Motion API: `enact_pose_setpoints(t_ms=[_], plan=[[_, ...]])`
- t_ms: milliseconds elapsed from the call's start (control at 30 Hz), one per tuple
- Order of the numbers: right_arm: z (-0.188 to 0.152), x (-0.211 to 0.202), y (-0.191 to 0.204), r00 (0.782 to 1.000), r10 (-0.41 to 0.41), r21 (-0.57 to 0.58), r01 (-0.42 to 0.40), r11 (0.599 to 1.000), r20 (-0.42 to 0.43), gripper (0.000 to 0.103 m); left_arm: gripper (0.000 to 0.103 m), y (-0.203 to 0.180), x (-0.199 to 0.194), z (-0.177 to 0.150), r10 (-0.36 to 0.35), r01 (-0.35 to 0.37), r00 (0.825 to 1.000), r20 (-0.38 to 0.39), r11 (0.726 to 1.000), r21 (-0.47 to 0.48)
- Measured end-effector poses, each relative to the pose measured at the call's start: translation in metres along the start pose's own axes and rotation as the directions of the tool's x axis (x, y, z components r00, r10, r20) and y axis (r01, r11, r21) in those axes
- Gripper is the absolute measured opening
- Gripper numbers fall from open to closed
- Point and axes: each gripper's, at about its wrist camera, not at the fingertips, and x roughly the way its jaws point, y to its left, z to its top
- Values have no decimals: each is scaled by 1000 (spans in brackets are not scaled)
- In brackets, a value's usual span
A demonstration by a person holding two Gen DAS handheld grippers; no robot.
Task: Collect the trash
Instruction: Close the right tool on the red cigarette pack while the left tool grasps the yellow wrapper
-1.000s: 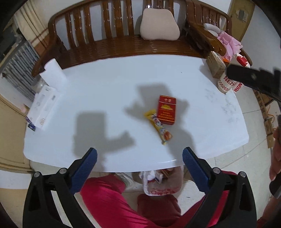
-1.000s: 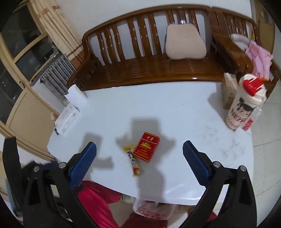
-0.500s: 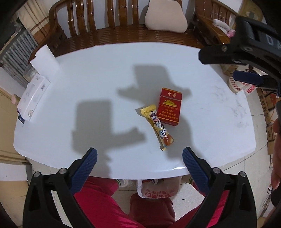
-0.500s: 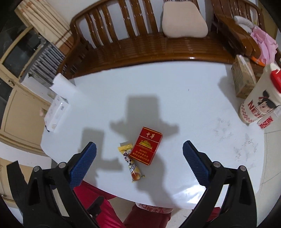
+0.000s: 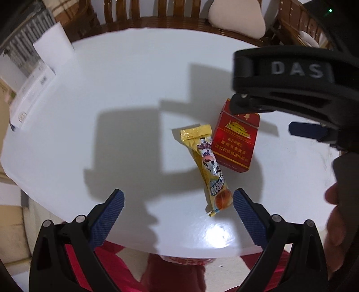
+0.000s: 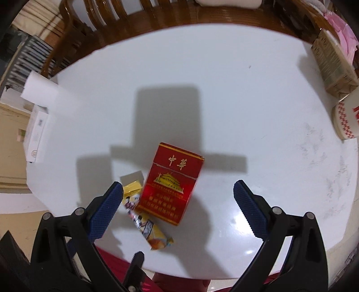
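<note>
A red cigarette pack (image 6: 174, 184) lies on the white table (image 6: 202, 89), with a yellow snack wrapper (image 6: 143, 215) touching its left side. My right gripper (image 6: 178, 204) is open, low over the table, its jaws on either side of the pack and wrapper. In the left wrist view the pack (image 5: 233, 143) and wrapper (image 5: 208, 166) lie ahead and to the right. My left gripper (image 5: 178, 211) is open and empty over the table's near edge, its right finger beside the wrapper's near end. The right gripper's body (image 5: 291, 89) hangs over the pack.
A white box (image 5: 29, 94) and a white sheet (image 5: 53, 48) sit at the table's left end. A cardboard box (image 6: 332, 65) and a red-and-white cup (image 6: 346, 116) stand at the right. A wooden bench (image 6: 112, 13) runs behind. A plastic bag (image 5: 188, 261) hangs below the near edge.
Both grippers have moved down and forward toward the pack and wrapper. The right gripper now straddles the pack; both jaws stay open.
</note>
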Motion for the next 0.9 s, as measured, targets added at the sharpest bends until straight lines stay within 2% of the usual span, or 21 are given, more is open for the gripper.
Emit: enact_pose_setpoints(t_ms=[367,500,600,733,800,867,900], plan=[[11,43,-5,997,-60,24,61,998,-50,96,94,6,34,8,-9,7,1000,-23,996,-90],[12,46,-6,997,-65,23,66,998,-32,96,87,11,41,10,-32,28,999,-33,992,-122],[7,48,2,993,-116,-19,116,993,-15,92,80,15,44,13,-31,26,999,-39,991,-134],[2,47,8,985,-170,-48,171,984,8,84,80,20,46,16,-33,26,999,-42,987,-156],[1,46,11,980,-197,-51,197,979,18,75,80,21,46,17,-36,27,998,-46,985,-173],[-1,43,12,978,-207,-66,209,976,31,61,81,22,45,13,-55,41,997,-63,978,-203],[-1,42,13,979,-202,-70,203,977,27,61,81,23,44,13,-70,53,995,-70,974,-219]])
